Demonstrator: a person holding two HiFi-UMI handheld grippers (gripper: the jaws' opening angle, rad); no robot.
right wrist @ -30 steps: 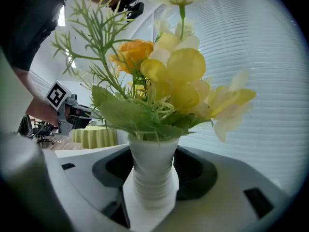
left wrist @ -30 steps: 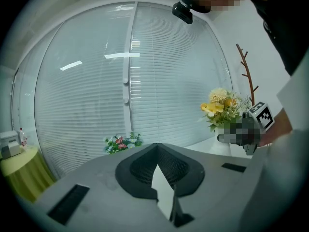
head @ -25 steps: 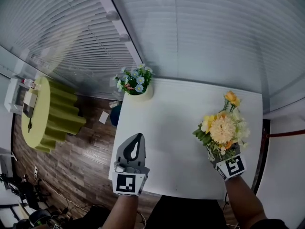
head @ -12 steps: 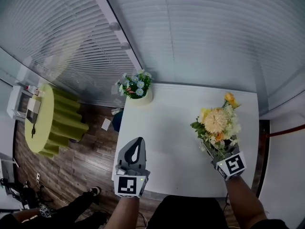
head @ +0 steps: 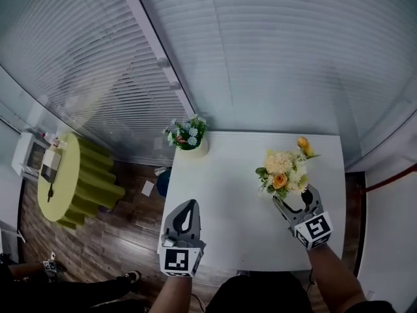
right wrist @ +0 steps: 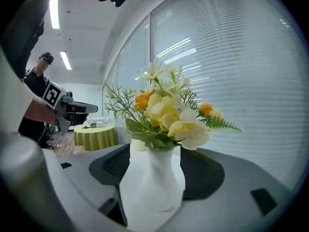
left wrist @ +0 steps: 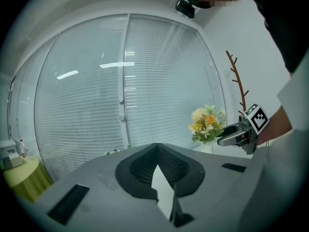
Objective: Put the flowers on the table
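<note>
My left gripper hangs over the table's near left edge, jaws pressed together, empty. The right gripper is opening its jaws round the white vase of flowers, which stands upright on the table's right side, directly between them, so I judge a straight pull-back clears it. No writing readable, only the cubes' square markers.

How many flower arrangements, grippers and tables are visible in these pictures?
Flower arrangements: 2 (yellow bouquet in white vase, blue flowers in pot)
Grippers: 2 (left gripper, shut; right gripper, jaws opening with the vase between them)
Tables: 2 (white table, green-draped round table)
Total: 6
</note>
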